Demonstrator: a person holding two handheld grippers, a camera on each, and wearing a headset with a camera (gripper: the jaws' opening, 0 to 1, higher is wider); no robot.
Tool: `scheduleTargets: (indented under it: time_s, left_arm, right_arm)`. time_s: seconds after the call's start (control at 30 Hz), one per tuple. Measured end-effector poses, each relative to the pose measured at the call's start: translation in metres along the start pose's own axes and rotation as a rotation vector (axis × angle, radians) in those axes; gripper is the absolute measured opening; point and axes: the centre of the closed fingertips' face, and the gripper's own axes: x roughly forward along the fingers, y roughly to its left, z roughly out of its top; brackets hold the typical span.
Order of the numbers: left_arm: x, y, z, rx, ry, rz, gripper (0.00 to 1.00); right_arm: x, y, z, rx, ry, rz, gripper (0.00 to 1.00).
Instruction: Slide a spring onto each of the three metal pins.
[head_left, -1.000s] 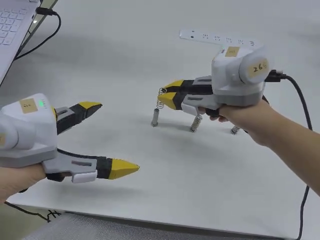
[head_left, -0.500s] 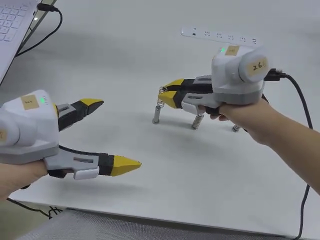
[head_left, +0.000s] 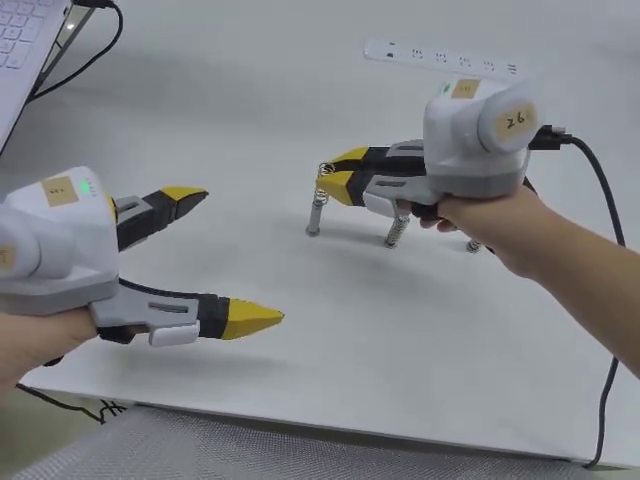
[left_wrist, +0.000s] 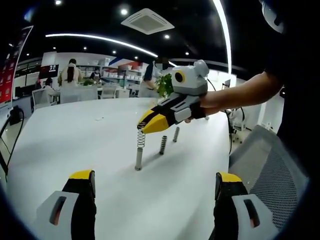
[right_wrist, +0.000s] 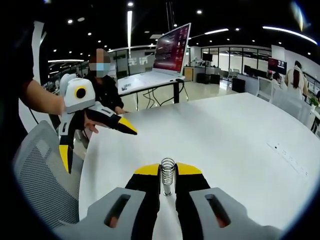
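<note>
Hardly anything has been shifted over the last second: the spring (left_wrist: 141, 136) is still kept pinched over the leftmost pin (left_wrist: 138, 160). On the left, the left claw (head_left: 232, 256) is held spread wide and empty over the bench (head_left: 300, 390), well apart from the work. The spring is stood upright, its lower end at the pin's top and the two axes nearly in line, so a straight downward push seems called for. The right claw (head_left: 333, 177), reached in level from the right, is clamped on the upper coils. The middle pin (head_left: 396, 232) and far pin (head_left: 472, 245) appear already fitted with springs.
</note>
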Motion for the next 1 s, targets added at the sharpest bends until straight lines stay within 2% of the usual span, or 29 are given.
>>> scheduleTargets:
  time_s: [1.0]
  left_arm:
    - [-0.0010,0.0017,-0.0032,-0.011,0.002,0.002,0.97]
  right_arm:
    - [0.0060,0.0029,-0.0040,-0.006,0.011,0.015,0.08]
